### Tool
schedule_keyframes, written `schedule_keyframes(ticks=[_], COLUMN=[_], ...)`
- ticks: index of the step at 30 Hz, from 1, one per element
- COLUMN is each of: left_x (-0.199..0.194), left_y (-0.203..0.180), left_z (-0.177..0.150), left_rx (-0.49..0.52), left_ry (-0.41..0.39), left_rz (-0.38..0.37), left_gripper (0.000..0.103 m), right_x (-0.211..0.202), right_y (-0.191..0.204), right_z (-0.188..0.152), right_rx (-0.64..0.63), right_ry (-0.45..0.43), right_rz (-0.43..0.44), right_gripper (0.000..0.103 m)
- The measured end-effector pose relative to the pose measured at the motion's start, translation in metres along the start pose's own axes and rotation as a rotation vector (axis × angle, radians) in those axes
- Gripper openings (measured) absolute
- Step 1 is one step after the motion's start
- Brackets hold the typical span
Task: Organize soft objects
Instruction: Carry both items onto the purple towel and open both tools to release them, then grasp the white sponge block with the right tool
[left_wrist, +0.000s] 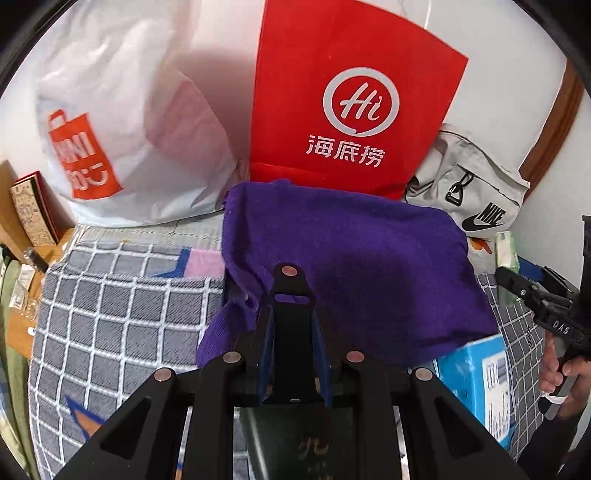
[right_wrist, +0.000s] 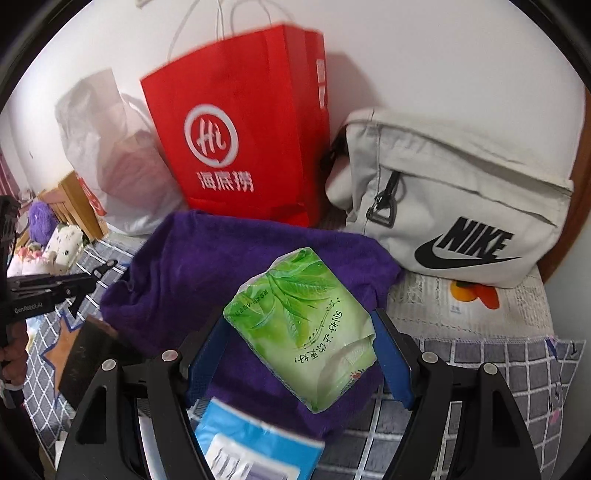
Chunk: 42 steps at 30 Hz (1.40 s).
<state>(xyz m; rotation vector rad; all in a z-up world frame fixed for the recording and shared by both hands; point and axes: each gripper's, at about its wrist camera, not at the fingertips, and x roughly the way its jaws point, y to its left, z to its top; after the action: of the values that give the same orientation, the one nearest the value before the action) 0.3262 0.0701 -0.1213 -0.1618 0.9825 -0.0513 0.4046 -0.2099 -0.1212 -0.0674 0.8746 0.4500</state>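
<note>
A purple towel (left_wrist: 351, 266) lies crumpled on the checked bedding, partly over a light blue box (left_wrist: 476, 373). My left gripper (left_wrist: 291, 314) hangs over the towel's near edge, shut on a narrow black tab with a metal stud (left_wrist: 289, 271). The tab belongs to a flat dark case (left_wrist: 295, 439) below the jaws. In the right wrist view my right gripper (right_wrist: 300, 317) is shut on a green tissue pack (right_wrist: 303, 325), both blue pads pressing its sides, just above the purple towel (right_wrist: 207, 258). The left gripper (right_wrist: 98, 275) shows at the left edge.
Against the white wall stand a red paper bag (left_wrist: 354, 96), a white plastic shopping bag (left_wrist: 122, 122) and a grey Nike bag (right_wrist: 461, 199). Grey checked bedding (left_wrist: 122, 317) covers the bed. A wooden shelf with small items (left_wrist: 29, 214) sits at the left.
</note>
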Motion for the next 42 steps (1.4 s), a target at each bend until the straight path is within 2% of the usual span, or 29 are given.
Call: schedule_keyframes(ticks=[6, 13, 27, 31, 34, 39, 42], left_x=[0.026, 0.059, 0.09, 0.095, 0.096, 0.084, 0.069], left_y=[-0.003, 0.007, 0.021, 0.02, 0.018, 0.016, 0.016], left_z=[0.023, 0.045, 0.058, 0.059, 0.06, 0.058, 0.056], left_rx=[0.006, -0.011, -0.056, -0.05, -0.05, -0.042, -0.037], left_ry=[0.015, 0.035, 0.04, 0.057, 0.065, 0.055, 0.044], left_rz=[-0.004, -0.004, -0.072, -0.075, -0.075, -0.057, -0.046], left_gripper=[0.02, 0.02, 0.021, 0.021, 0.022, 0.043, 0.046], right_x=[0.029, 0.058, 0.09, 0.091, 0.09, 0.077, 0.063], right_y=[-0.003, -0.01, -0.005, -0.004, -0.002, 0.0, 0.0], right_z=[0.007, 0.0, -0.002, -0.002, -0.001, 0.0, 0.001], right_rx=[-0.031, -0.035, -0.05, -0.055, -0.06, -0.044, -0.025], right_ry=[0.044, 0.126, 0.18, 0.182, 0.175, 0.153, 0.125], right_rz=[0.005, 0.029, 0.071, 0.068, 0.059, 0.05, 0.035], right_gripper=[0.075, 0.075, 0.076, 0.079, 0.088, 0.089, 0.089])
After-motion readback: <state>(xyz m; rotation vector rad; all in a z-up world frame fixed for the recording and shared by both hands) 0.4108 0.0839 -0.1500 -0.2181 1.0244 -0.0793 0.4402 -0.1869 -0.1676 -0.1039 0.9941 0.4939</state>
